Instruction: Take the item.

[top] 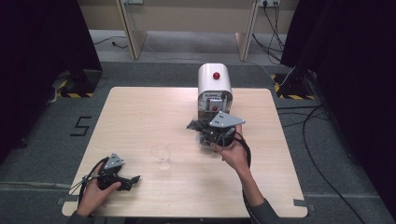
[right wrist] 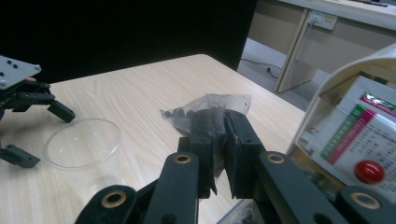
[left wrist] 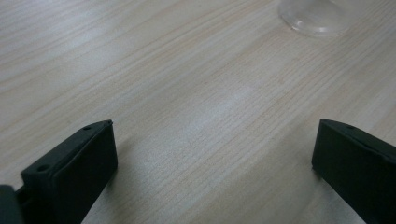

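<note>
Black jaws of right gripper (right wrist: 219, 135) clamped on a small clear plastic bag (right wrist: 210, 106) with dark contents, held just in front of the white machine (right wrist: 355, 126).

Seen from the high view: right gripper (top: 198, 127) held above the table (top: 140, 107), close before the open front of the white machine (top: 214, 88), red knob on top, second red button lower down; bag pinched between the closed jaws, crumpled top edge sticking out past the tips. Clear plastic cup (top: 161, 156) upright on the wood near the middle, between the two hands, empty and untouched. Left gripper (top: 133, 179) low at the near left corner, resting on or just above the tabletop, jaws spread wide with only bare wood between them; cup rim (left wrist: 314, 18) visible well ahead of them.
</note>
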Available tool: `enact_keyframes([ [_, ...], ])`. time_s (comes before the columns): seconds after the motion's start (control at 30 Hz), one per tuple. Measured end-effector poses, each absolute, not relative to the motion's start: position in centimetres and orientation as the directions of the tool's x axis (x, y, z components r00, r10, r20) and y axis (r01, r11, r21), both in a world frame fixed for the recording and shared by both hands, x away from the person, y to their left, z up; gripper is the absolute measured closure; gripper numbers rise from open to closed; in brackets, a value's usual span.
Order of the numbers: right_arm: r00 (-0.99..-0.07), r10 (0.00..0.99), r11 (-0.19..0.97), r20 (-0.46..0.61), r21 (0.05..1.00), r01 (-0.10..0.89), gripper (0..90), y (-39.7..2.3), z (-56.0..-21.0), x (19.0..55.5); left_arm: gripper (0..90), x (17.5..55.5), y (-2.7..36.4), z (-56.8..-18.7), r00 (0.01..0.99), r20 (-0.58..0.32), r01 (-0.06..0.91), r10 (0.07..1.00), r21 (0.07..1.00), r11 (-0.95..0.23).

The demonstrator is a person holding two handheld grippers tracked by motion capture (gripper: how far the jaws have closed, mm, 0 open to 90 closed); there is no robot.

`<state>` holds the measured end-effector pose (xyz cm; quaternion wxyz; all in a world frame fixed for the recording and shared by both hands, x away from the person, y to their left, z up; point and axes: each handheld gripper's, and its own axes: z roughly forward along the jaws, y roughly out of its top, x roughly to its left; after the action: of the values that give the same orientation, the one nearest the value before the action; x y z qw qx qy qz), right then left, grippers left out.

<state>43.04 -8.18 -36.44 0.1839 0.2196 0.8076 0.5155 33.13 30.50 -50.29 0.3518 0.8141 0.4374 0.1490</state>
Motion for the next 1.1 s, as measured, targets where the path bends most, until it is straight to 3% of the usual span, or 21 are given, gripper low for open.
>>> enact_keyframes([
  [1.1, -0.903, 0.424, 0.371, -0.075, 0.923, 0.098, 83.1, -3.8, -35.9, 41.3, 0.0, 33.1, 30.5, -50.3, 0.573, -0.065, 0.607, 0.817, 0.703, -0.370],
])
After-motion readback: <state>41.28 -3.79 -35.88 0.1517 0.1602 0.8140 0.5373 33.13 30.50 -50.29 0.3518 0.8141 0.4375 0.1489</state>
